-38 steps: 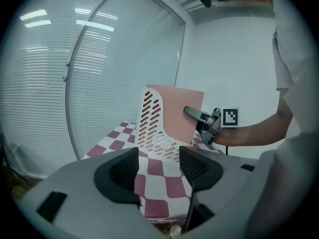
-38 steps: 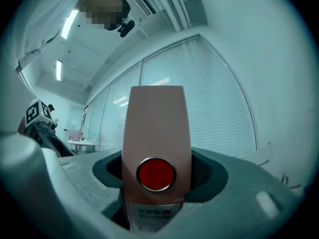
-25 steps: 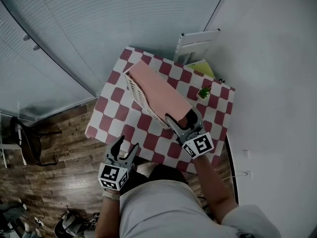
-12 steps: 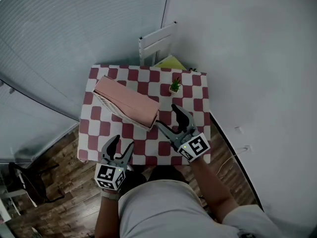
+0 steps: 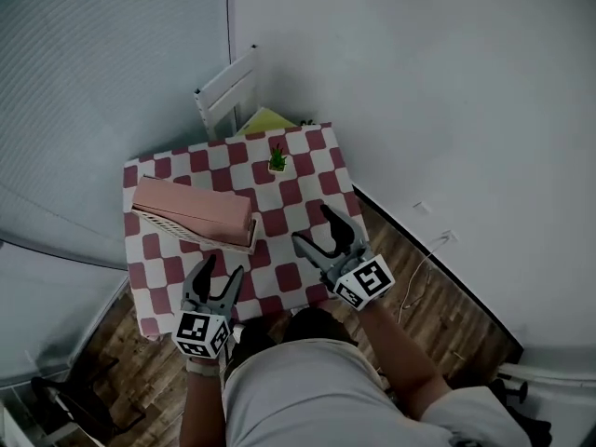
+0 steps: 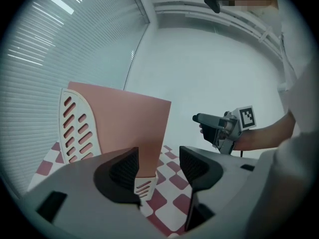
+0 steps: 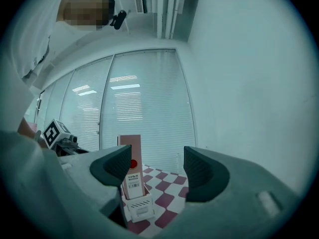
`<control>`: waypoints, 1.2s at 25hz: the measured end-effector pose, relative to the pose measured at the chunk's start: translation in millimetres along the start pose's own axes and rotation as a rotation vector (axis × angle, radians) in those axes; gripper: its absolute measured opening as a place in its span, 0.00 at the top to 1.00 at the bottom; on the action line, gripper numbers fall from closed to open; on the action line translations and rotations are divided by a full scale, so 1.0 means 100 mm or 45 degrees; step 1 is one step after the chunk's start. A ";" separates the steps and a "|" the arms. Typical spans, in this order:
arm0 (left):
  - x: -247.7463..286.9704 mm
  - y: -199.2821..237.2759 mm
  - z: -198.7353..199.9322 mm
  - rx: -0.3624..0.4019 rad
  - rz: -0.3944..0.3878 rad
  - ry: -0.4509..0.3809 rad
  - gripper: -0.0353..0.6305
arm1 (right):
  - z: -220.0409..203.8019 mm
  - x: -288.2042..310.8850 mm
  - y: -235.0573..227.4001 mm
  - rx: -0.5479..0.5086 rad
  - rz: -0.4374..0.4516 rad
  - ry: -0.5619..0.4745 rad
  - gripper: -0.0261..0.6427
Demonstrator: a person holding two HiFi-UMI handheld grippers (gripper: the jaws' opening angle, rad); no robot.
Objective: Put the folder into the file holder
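Observation:
A pink folder (image 5: 191, 209) stands inside the white slotted file holder (image 5: 186, 233) on the left half of the red-and-white checked table (image 5: 298, 194). The left gripper view shows the folder (image 6: 119, 128) broadside in the holder (image 6: 77, 128); the right gripper view shows the folder's (image 7: 130, 163) spine end-on above the holder (image 7: 138, 203). My left gripper (image 5: 216, 273) hovers open near the table's front edge, just below the holder. To the right of the holder, above the table's front right part, my right gripper (image 5: 318, 229) stands open and holds nothing.
A small green potted plant (image 5: 277, 160) sits near the table's far edge. A yellow folder (image 5: 265, 121) lies at the far edge beside a white chair (image 5: 226, 89). Wooden floor lies right of and below the table; a cable (image 5: 424, 259) runs from the wall.
The head view has swung, so the table now sits lower left. My right gripper has come off the folder's end and stands apart from it; the folder rests in the holder.

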State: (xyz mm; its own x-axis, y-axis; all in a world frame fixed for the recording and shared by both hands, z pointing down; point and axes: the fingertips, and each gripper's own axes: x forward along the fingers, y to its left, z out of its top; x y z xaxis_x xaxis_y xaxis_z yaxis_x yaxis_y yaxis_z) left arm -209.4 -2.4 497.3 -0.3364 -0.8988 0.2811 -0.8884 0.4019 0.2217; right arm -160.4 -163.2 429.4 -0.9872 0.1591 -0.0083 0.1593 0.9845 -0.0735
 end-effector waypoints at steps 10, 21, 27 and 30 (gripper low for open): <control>0.15 -0.18 0.10 0.055 -0.144 0.009 0.58 | -0.03 -0.46 0.09 0.001 -0.178 0.026 0.50; 0.21 -0.31 0.14 0.112 -0.234 0.009 0.58 | -0.25 -0.65 0.34 0.052 -0.279 0.075 0.50; 0.22 -0.35 0.13 0.127 -0.256 0.017 0.58 | -0.26 -0.66 0.43 0.046 -0.277 0.093 0.50; 0.24 -0.36 0.12 0.130 -0.263 0.023 0.58 | -0.28 -0.66 0.45 0.044 -0.277 0.109 0.50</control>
State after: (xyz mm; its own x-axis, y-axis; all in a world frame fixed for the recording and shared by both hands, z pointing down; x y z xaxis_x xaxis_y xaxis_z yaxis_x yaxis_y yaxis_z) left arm -189.5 -40.9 485.1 -0.1393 -0.9564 0.2567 -0.9650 0.1892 0.1813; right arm -88.0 -127.1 454.3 -0.9941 -0.0498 0.0960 -0.0593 0.9934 -0.0983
